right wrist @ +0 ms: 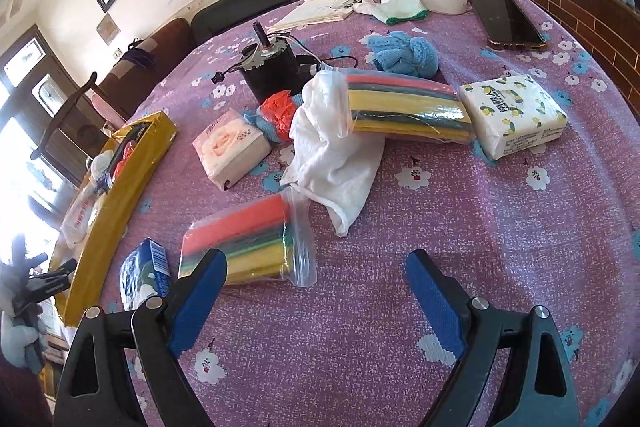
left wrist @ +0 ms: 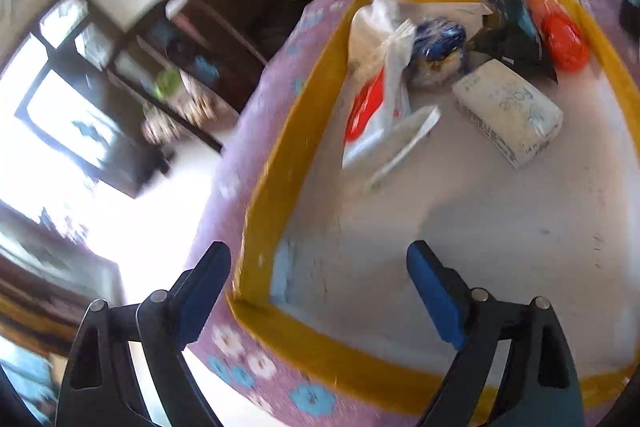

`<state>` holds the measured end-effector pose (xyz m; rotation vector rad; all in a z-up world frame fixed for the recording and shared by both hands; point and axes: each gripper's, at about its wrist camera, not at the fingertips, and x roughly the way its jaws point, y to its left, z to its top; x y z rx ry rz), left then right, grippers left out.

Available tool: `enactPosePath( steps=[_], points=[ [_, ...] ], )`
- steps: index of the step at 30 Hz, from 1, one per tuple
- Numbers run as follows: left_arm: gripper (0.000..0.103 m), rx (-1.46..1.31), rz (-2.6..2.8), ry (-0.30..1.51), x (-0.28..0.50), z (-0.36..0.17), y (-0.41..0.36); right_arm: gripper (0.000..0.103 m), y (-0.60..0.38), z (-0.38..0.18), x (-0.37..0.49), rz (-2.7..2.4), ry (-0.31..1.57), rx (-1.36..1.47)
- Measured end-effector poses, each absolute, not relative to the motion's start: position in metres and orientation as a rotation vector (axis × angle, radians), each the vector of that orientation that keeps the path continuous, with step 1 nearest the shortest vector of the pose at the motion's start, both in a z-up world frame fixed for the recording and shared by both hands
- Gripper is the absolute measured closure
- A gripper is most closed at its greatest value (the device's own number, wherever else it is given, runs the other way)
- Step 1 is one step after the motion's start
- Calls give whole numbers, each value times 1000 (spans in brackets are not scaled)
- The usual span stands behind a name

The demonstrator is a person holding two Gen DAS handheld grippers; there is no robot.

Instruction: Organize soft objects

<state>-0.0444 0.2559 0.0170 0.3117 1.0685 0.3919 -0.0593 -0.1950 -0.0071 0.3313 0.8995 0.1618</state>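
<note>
I held both claws wide and empty: left gripper [left wrist: 318, 291] over the yellow box [left wrist: 280, 163], right gripper [right wrist: 316, 293] near the bagged sponges [right wrist: 244, 247]. That slippery zip bag could slide from my pinch.

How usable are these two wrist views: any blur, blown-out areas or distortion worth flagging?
Left wrist view: motion-smeared throughout, the window blown out to white, the yellow box rim soft and bowed by the fisheye. Right wrist view: sharp, evenly lit, print on the tissue pack visible; only the far left edge overexposed, and the table edge curves.
</note>
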Motion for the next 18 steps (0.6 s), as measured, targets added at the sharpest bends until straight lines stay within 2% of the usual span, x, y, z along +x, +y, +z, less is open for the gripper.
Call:
enactPosePath(
  steps=[12,18],
  points=[
    [12,262,350,1041,-78,26,263,9,-194,-8,-59,160,900,327],
    [11,142,89,812,-104,78,205,6,-191,-8,-58,165,907,311]
  ],
)
